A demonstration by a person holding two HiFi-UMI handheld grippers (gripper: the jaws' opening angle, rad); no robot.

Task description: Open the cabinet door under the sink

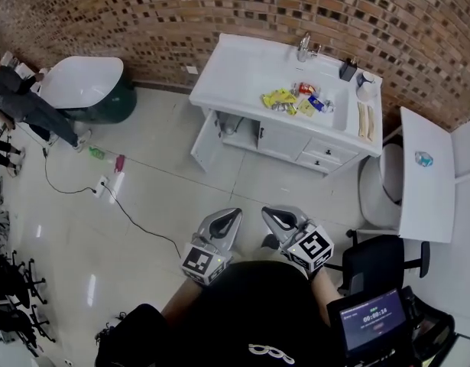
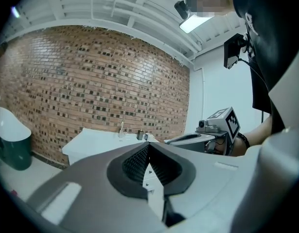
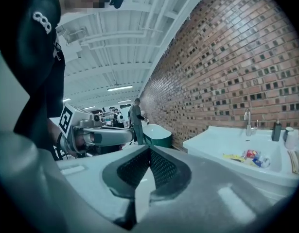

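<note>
The white sink cabinet [image 1: 284, 140] stands against the brick wall, far ahead of me. Its left door [image 1: 205, 141] is swung outward and shows the dark inside; the door beside it [image 1: 279, 141] is closed. My left gripper [image 1: 225, 222] and right gripper [image 1: 282, 220] hang side by side low in the head view, well short of the cabinet, both shut with nothing between the pads. The left gripper view shows its jaws [image 2: 148, 153] closed, with the cabinet [image 2: 93, 143] small behind them. In the right gripper view the jaws [image 3: 149, 155] meet, and the sink [image 3: 241, 152] lies to the right.
Colourful packets [image 1: 294, 100] lie in the basin by the tap [image 1: 304, 47]. A green-and-white bathtub [image 1: 85, 90] and a person [image 1: 24, 102] are at the left, with a cable [image 1: 135, 219] across the tiles. A toilet [image 1: 378, 193], white panel [image 1: 426, 176] and black chair [image 1: 380, 262] stand right.
</note>
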